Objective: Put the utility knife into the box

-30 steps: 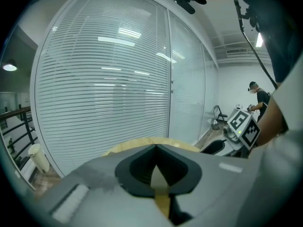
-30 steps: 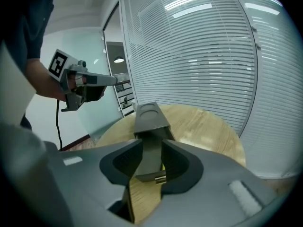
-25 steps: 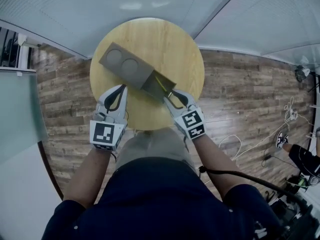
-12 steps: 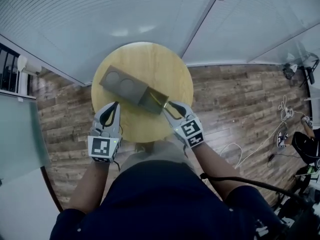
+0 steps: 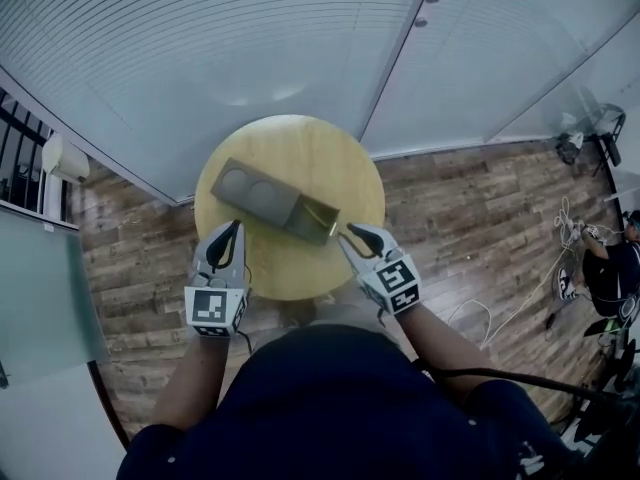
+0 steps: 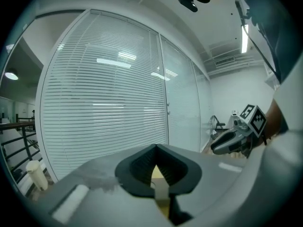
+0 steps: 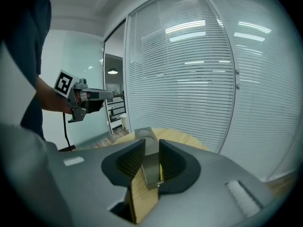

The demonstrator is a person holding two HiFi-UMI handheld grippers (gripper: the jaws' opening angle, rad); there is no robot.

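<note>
My left gripper (image 5: 236,226) hangs over the lower left edge of the round wooden table (image 5: 300,143). Its fingers meet at the tips with nothing in them. To its right, across the middle of the tabletop, lies the long grey box (image 5: 262,198). It has two round holes in its top face, and its open end is turned toward the lower right. The yellow utility knife (image 5: 323,212) sits inside that open end, only a sliver of it showing. Further right, my right gripper (image 5: 351,235) is near the open end but clear of it. Its fingers stand apart, have just been closing, and grip nothing; the box shows through the gap between them, farther off.
</note>
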